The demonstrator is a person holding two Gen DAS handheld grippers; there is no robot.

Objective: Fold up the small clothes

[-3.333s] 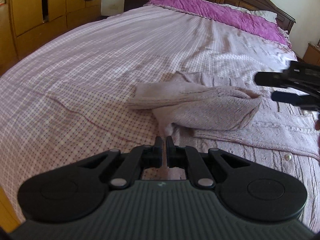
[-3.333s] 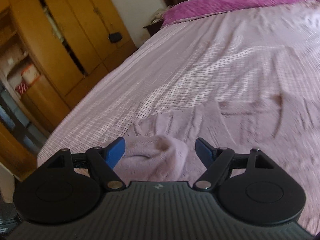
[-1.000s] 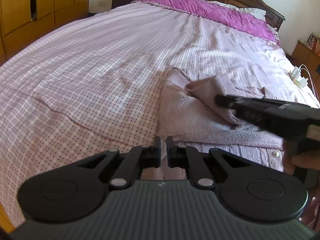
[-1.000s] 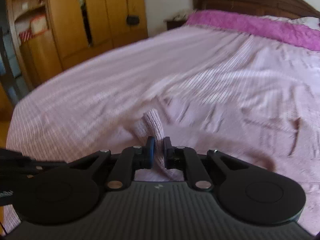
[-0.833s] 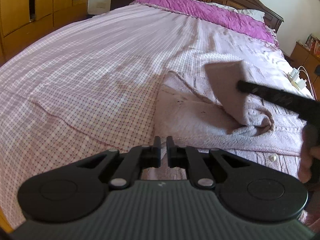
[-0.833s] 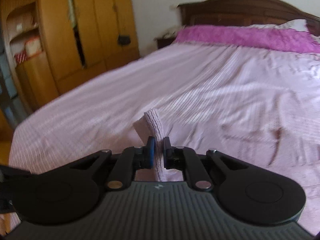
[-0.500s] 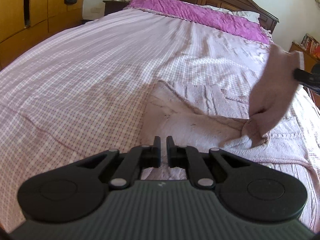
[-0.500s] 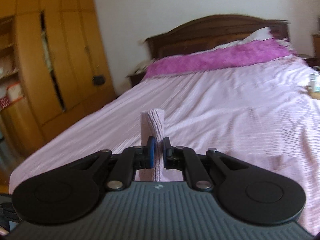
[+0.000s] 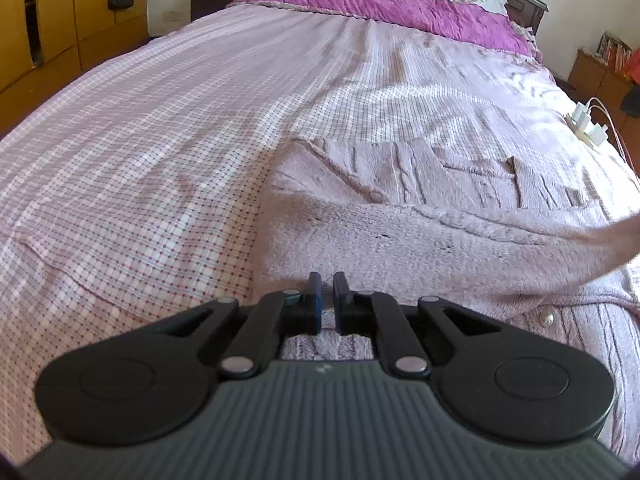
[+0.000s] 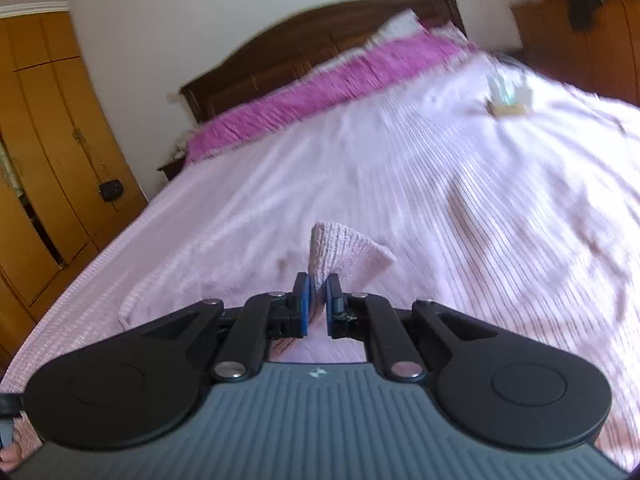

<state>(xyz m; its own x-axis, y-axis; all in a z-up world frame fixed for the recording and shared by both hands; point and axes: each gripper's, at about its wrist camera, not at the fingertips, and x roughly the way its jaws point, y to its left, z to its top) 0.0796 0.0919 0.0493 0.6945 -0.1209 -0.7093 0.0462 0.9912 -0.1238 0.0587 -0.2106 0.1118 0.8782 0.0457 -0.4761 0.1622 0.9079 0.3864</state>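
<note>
A pale lilac knitted cardigan (image 9: 420,200) lies spread on the checked bedsheet (image 9: 140,152). Its left sleeve (image 9: 460,248) is stretched across the body towards the right edge of the left wrist view. My left gripper (image 9: 327,286) is shut, low over the cardigan's near left shoulder; whether it pinches fabric is hidden. My right gripper (image 10: 317,288) is shut on the sleeve cuff (image 10: 340,252), which stands up between the blue pads and is held above the cardigan.
A magenta blanket (image 9: 380,8) and dark wooden headboard (image 10: 320,52) are at the far end of the bed. Wooden wardrobes (image 10: 48,160) stand on the left. A white charger with cables (image 9: 588,128) lies near the bed's right edge.
My right gripper closed on the sleeve cuff, lifted it and carried it rightwards across the cardigan. The sleeve now lies stretched out over the body. My left gripper stayed shut and nearly still.
</note>
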